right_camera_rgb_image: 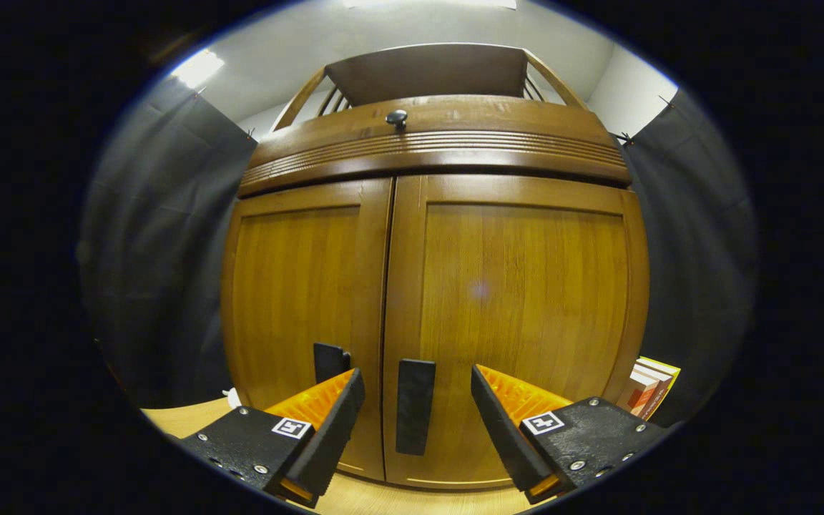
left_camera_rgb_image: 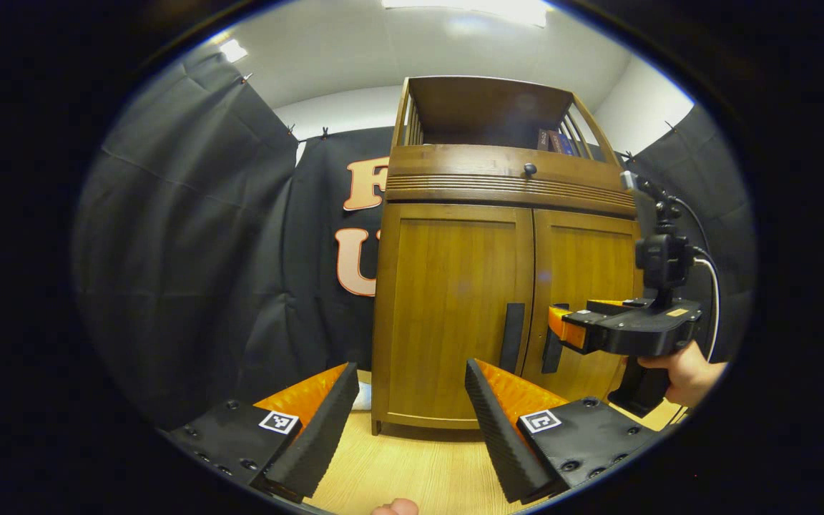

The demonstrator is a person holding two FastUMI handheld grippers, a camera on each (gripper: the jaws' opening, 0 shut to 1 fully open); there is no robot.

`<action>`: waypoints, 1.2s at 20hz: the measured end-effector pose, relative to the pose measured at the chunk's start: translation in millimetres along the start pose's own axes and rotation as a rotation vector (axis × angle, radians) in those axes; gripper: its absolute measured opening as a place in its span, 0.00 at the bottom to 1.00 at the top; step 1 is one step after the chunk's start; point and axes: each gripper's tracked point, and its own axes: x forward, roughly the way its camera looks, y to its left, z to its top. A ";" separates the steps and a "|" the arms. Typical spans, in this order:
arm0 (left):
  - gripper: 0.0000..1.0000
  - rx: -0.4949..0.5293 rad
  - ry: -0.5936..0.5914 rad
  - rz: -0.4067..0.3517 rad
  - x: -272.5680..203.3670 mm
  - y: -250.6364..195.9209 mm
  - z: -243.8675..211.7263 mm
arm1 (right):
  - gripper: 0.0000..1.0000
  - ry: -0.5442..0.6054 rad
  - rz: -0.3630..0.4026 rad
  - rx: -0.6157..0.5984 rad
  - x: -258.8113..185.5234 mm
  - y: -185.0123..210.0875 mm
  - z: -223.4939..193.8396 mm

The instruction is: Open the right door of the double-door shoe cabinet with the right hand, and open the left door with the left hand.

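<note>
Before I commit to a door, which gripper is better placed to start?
Right: the right gripper is open, with the right door's handle between its fingers. The left gripper sits farther back from the cabinet.

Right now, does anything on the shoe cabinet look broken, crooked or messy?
Nothing stands out. The shoe cabinet stands upright, its left door and right door both shut and level, each handle straight. The right gripper is open in front of the right door's handle.
</note>
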 end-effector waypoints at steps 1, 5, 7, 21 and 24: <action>0.95 0.001 -0.004 0.003 -0.4 2.6 2.1 | 0.96 0.013 -0.003 0.002 4.8 -0.2 -6.1; 0.96 0.015 -0.011 0.010 0.4 8.6 2.9 | 0.87 0.025 -0.048 -0.028 22.0 -8.4 -16.8; 0.94 0.009 -0.005 0.010 1.3 10.6 2.6 | 0.60 0.037 -0.052 -0.042 29.9 -6.1 -21.7; 0.96 0.025 -0.002 0.013 0.5 19.0 -0.8 | 0.20 0.080 -0.037 -0.032 37.3 8.9 -35.0; 0.95 0.017 0.011 0.003 -4.4 16.2 -2.9 | 0.18 0.103 -0.017 0.006 34.2 11.0 -35.0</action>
